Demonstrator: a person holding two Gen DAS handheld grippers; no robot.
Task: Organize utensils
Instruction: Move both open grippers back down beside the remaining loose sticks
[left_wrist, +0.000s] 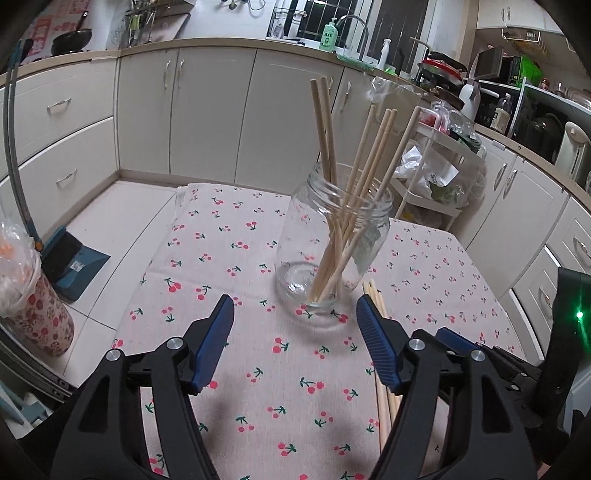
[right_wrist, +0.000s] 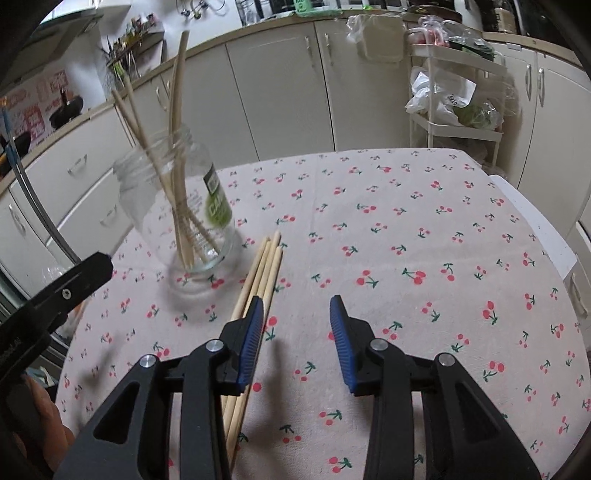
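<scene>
Only right wrist view shows jar (right_wrist: 177, 206) label (right_wrist: 218, 205).

Even overhead light, soft shadows; fisheye-bent edges, dark corners; jar (right_wrist: 177, 206) motion-blurred right view.

We note left hand-held gripper (left_wrist: 295, 325): black plastic arms, blue ribbed pads (left_wrist: 376, 343), silver screws. Right hand-held gripper (right_wrist: 296, 332) same build. Green light at left view's edge.
</scene>
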